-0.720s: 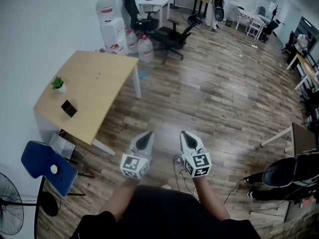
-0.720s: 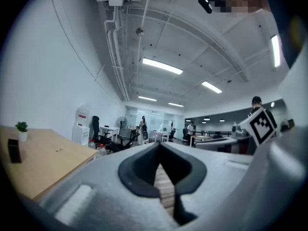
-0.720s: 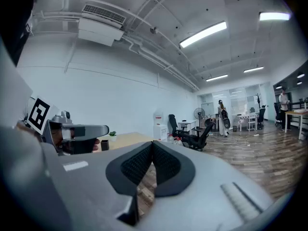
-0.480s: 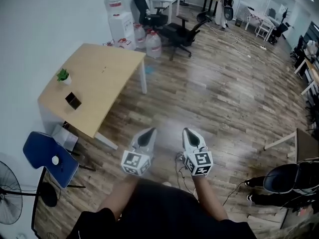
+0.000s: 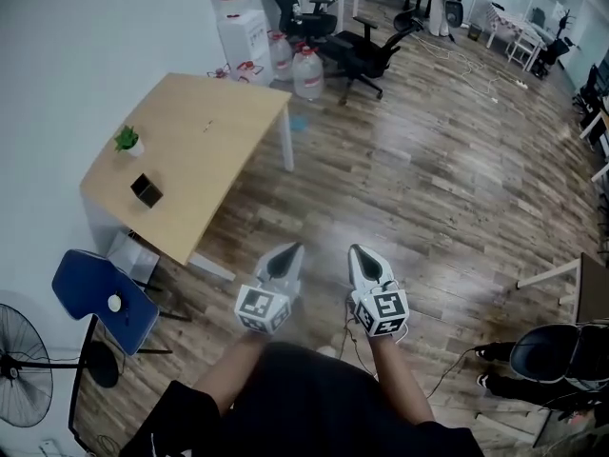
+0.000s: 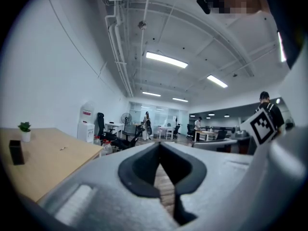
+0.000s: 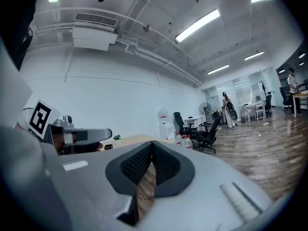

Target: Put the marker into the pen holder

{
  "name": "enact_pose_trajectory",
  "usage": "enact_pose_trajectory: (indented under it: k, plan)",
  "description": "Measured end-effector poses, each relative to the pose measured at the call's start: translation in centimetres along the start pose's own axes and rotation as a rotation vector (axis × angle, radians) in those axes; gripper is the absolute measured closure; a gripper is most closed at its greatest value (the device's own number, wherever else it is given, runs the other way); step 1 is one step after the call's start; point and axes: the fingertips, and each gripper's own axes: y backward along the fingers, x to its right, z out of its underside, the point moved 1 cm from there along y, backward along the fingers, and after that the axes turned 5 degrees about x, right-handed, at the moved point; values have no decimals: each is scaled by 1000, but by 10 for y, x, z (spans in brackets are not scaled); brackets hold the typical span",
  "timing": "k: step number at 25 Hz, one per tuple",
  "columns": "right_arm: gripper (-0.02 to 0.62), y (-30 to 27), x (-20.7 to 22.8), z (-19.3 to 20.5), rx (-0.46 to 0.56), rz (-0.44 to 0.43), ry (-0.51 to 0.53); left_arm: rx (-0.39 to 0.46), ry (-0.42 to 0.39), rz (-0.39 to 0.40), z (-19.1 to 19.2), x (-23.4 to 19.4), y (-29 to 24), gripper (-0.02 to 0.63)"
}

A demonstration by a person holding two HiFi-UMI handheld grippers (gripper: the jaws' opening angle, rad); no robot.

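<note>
The black pen holder (image 5: 146, 190) stands on the wooden table (image 5: 219, 169) at the left, near a small potted plant (image 5: 127, 141). A small thin object (image 5: 210, 128), perhaps the marker, lies further along the tabletop. Both grippers hang side by side over the floor, away from the table: left gripper (image 5: 286, 258) and right gripper (image 5: 363, 258), each shut with nothing between the jaws. In the left gripper view the gripper (image 6: 159, 146) points level into the room, with the pen holder (image 6: 16, 152) and plant (image 6: 24, 127) far left. The right gripper (image 7: 152, 144) shows its ribbed pads together.
A blue chair (image 5: 100, 298) and a standing fan (image 5: 19, 379) are by the table's near end. A water dispenser (image 5: 243, 36), water bottles (image 5: 307, 72) and office chairs (image 5: 366, 55) stand beyond it. Cables (image 5: 347, 329) lie on the wood floor; a dark chair (image 5: 557, 350) is at right.
The table and the things behind it have slid down and to the right in the head view. Both grippers stay shut, side by side at the same spot.
</note>
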Motion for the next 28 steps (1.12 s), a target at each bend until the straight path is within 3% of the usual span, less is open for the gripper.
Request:
enact_pose_trajectory:
  k: [5, 9, 14, 28]
  plan:
    - [594, -51, 31, 2, -21, 28, -4, -10, 13, 7, 5, -42, -42, 604]
    - [594, -117, 47, -1, -54, 26, 3, -14, 10, -6, 9, -102, -79, 604]
    - [594, -212, 59, 4, -125, 27, 8, -24, 66, -37, 1, -193, -126, 604]
    - [594, -453, 50, -2, -223, -44, 111, 16, 101, -145, -28, -413, -175, 604]
